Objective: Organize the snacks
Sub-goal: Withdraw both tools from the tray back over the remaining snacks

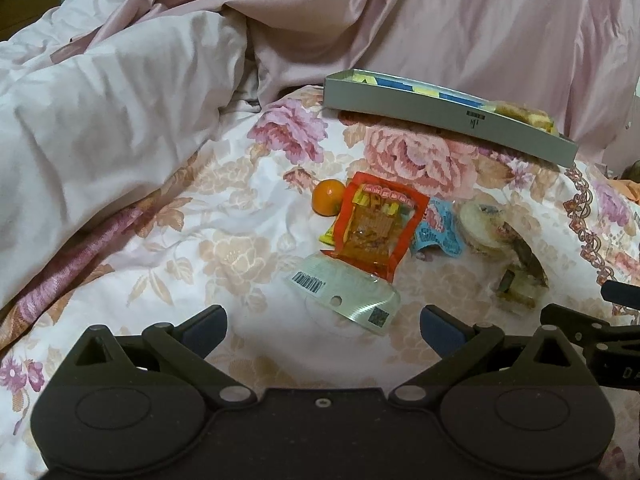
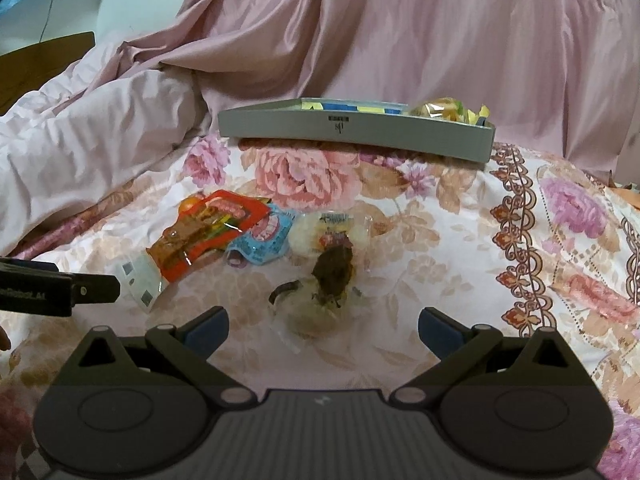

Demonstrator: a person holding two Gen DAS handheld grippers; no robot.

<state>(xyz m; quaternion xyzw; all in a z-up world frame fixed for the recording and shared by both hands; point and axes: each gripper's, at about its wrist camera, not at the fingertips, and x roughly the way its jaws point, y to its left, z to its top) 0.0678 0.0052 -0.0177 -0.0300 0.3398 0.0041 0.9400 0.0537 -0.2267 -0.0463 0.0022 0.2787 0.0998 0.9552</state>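
Snacks lie in a loose pile on a floral bedsheet. A red packet lies over a clear barcode packet, with a small orange behind it. A blue packet and a round pale wrapped snack lie to the right. A brown-and-clear wrapped snack lies nearest the right gripper. A grey tray sits behind, holding a wrapped snack. My left gripper and right gripper are both open and empty, short of the pile.
A pink crumpled duvet rises at the left and a pink curtain-like cloth hangs behind the tray. A wooden headboard edge shows far left. The left gripper's side shows at the left edge of the right wrist view.
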